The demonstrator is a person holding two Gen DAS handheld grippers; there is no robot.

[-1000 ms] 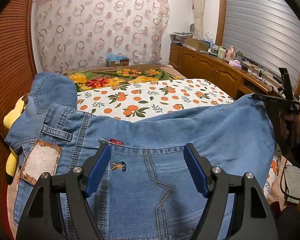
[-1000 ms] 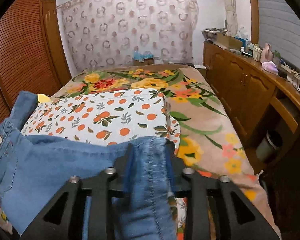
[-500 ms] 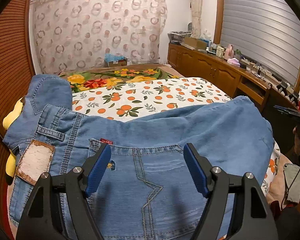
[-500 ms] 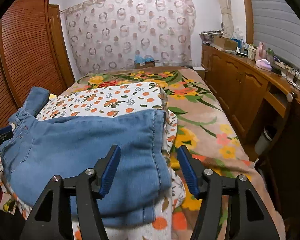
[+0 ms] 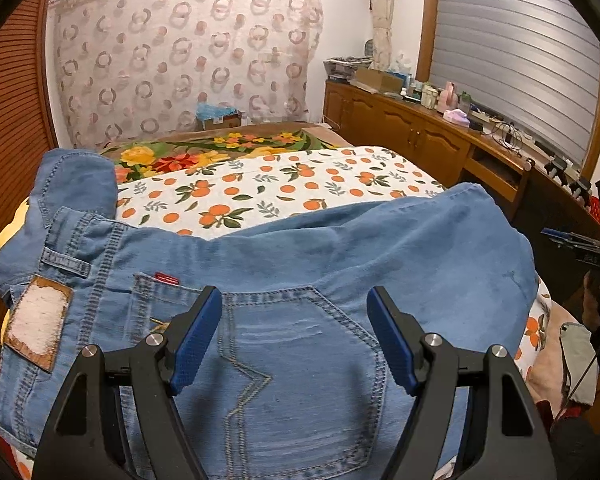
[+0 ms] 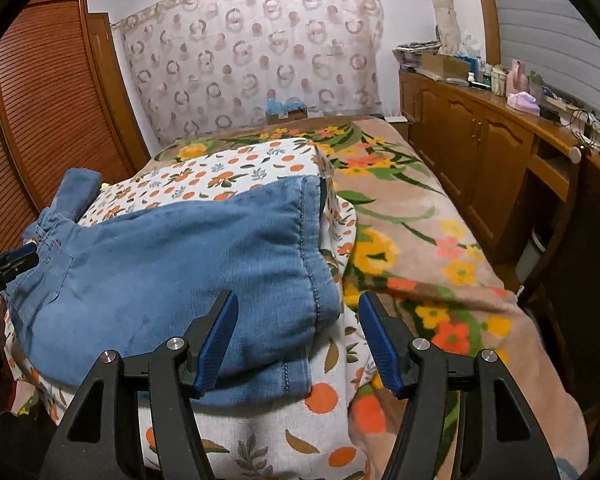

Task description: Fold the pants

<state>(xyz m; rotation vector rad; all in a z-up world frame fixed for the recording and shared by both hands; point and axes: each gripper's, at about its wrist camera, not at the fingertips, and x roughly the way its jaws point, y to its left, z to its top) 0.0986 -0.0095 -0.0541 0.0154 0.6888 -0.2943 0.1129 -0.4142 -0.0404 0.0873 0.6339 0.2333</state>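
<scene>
Blue denim pants (image 5: pixel 340 264) lie folded on the orange-print sheet (image 5: pixel 284 188) at the near end of the bed. In the left wrist view I see the waistband with a leather patch (image 5: pixel 36 324) and a back pocket (image 5: pixel 292 364). My left gripper (image 5: pixel 296 340) is open and empty just above the pocket. In the right wrist view the pants (image 6: pixel 172 264) lie with the leg hems (image 6: pixel 312 264) at the right. My right gripper (image 6: pixel 296 340) is open and empty, just off the hem end. The right gripper also shows at the left wrist view's right edge (image 5: pixel 580 240).
A floral blanket (image 6: pixel 420 248) covers the bed to the right of the sheet. A wooden cabinet (image 6: pixel 480 136) with clutter on top runs along the right wall. A slatted wooden door (image 6: pixel 52 120) stands at the left. A yellow soft toy (image 5: pixel 8 232) lies beside the waistband.
My right gripper opened and let go of the leg hems, then drew back and up. The pants settled flat on the sheet. My left gripper stayed open and lifted a little.
</scene>
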